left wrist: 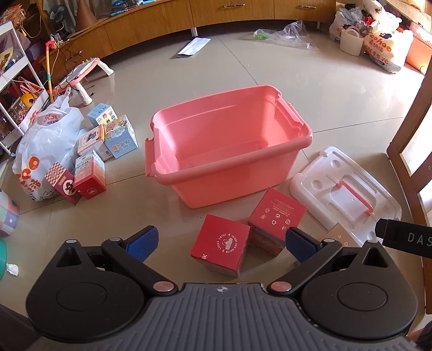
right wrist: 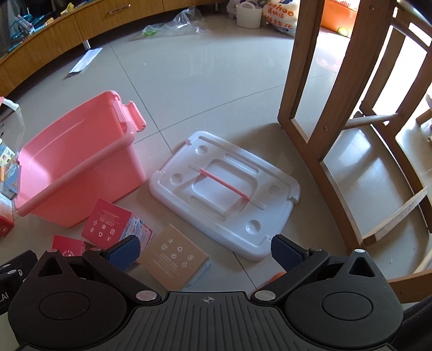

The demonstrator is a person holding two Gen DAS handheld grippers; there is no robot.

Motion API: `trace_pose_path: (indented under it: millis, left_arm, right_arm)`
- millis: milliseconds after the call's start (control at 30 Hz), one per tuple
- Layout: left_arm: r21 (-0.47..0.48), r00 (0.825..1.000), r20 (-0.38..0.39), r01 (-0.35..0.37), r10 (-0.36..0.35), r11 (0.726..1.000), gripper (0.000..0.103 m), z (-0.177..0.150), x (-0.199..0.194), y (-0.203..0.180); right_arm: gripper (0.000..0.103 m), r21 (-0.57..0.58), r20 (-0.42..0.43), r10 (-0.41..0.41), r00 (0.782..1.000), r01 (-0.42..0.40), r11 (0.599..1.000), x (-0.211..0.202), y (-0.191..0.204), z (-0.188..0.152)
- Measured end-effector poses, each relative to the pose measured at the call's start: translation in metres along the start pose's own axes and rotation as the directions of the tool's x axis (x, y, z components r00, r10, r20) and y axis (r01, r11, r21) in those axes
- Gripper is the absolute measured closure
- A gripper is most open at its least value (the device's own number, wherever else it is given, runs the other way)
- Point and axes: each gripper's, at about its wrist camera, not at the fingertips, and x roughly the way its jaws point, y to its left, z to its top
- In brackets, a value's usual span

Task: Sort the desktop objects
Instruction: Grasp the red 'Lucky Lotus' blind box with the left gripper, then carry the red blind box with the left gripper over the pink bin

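Observation:
An empty pink storage bin [left wrist: 283, 144] stands on the tiled floor; it also shows in the right wrist view [right wrist: 81, 172]. Its white lid [left wrist: 348, 189] [right wrist: 229, 194] lies flat to its right. Two red boxes [left wrist: 220, 247] [left wrist: 276, 213] sit in front of the bin. A tan box [right wrist: 174, 256] lies beside them. My left gripper [left wrist: 220, 244] is open above the near red box. My right gripper [right wrist: 205, 255] is open above the tan box, holding nothing.
Several small boxes [left wrist: 105, 140] and a white plastic bag [left wrist: 46, 135] lie left of the bin. A wooden chair [right wrist: 351, 135] stands at the right. A wooden cabinet [left wrist: 216, 16], bags [left wrist: 383, 46] and a clear plastic bag [left wrist: 286, 33] are at the back.

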Motion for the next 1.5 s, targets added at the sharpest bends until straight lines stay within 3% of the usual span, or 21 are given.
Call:
trace_pose_path:
  millis: [100,200,300,433,633,800,1067,1200,1500]
  left_arm:
    - [-0.002,1.000,0.015,0.016,-0.016,1.000,0.000,0.001,0.003,-0.001]
    - [-0.025,0.998,-0.050,0.045,-0.046,0.999,0.000,0.023,0.019,0.006]
    - [-0.129,0.997,0.025,0.078,-0.076,0.989,0.000,0.003,0.026,0.024]
    - [-0.215,0.995,-0.014,0.091,-0.096,0.972,0.000,-0.004,0.047,0.036]
    - [-0.076,0.992,-0.109,0.050,-0.058,0.996,0.000,-0.010,0.089,0.022]
    - [-0.007,0.977,-0.210,0.031,-0.032,0.999,0.008,-0.021,0.126,0.013]
    - [-0.025,0.971,-0.236,0.031,-0.036,0.999,0.009,-0.024,0.158,0.012]
    - [-0.023,0.968,-0.244,0.053,-0.057,0.998,0.021,-0.025,0.167,0.007]
    - [-0.054,0.974,-0.211,0.070,-0.080,0.996,0.026,-0.031,0.175,0.005]
  right_arm:
    - [0.000,-0.004,0.053,0.015,0.998,-0.015,1.000,-0.004,0.001,0.004]
    - [0.000,-0.004,0.121,0.056,0.991,-0.056,0.998,-0.013,0.001,0.003]
    - [0.000,0.027,0.159,0.063,0.985,-0.068,0.997,-0.021,-0.003,-0.001]
    - [0.000,0.118,0.085,0.032,0.996,-0.042,0.992,-0.008,-0.014,-0.002]
    - [0.000,0.137,0.012,0.034,0.999,-0.035,0.990,0.006,-0.015,-0.010]
    - [0.000,0.101,-0.014,0.044,0.999,-0.043,0.994,0.011,-0.011,-0.009]
    - [0.001,0.090,-0.073,0.046,0.996,-0.039,0.995,0.031,-0.008,-0.008]
    - [0.001,0.076,-0.102,0.024,0.995,-0.016,0.997,0.044,-0.006,-0.010]
    - [0.001,0.038,-0.147,0.002,0.989,0.004,0.999,0.061,0.002,-0.016]
